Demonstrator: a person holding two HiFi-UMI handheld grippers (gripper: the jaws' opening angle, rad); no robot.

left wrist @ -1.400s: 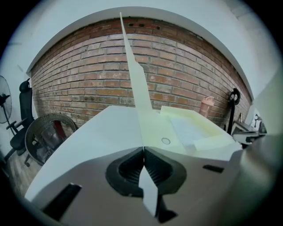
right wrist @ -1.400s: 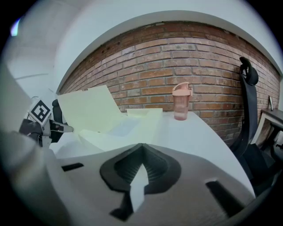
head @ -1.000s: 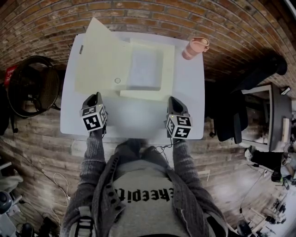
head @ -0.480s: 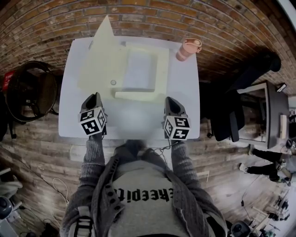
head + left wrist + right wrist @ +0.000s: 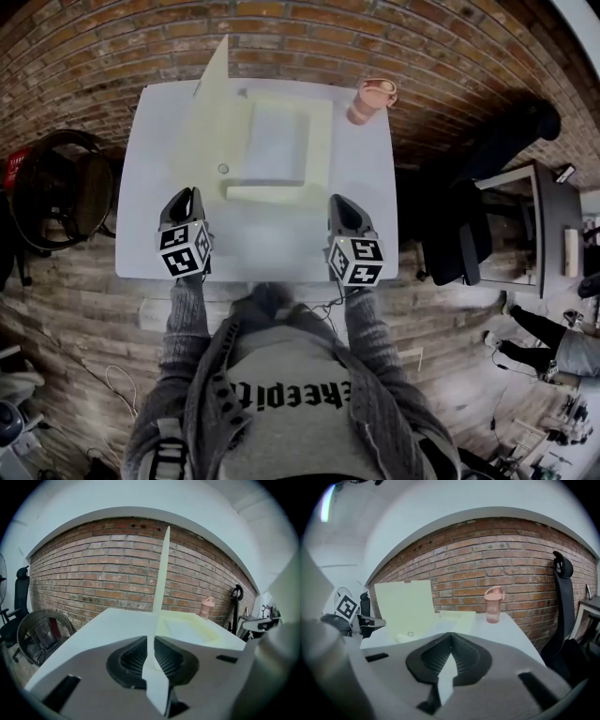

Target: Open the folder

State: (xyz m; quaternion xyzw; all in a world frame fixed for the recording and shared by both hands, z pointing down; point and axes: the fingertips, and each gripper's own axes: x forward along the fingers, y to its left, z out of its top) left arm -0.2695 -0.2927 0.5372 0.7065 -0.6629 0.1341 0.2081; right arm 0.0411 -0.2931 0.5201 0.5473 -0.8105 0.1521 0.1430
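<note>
**Change of state.** Over the last second the cover (image 5: 211, 103) of the folder (image 5: 321, 131) has narrowed in the head view from a broad sloping face to a thin blade. It now stands close to upright along the folder's left side, clear of the papers (image 5: 277, 141) in the base.

**Assessment.** The folder is judged to be about half open. The cover has not yet been laid flat on the table (image 5: 145, 211).

**Left gripper (image 5: 185, 194).** The fingers (image 5: 129, 660) are closed to a narrow slit, pinching the cover's near edge. In the left gripper view the cover runs edge-on straight into them. The right gripper view shows the same contact from the side.

**Right gripper (image 5: 339, 200).** The fingers (image 5: 466, 656) are pressed together at the tips with nothing between them. The gripper sits over the table's near edge, apart from the folder.

**Location.** The folder lies on the far half of the table, roughly centred.
</note>
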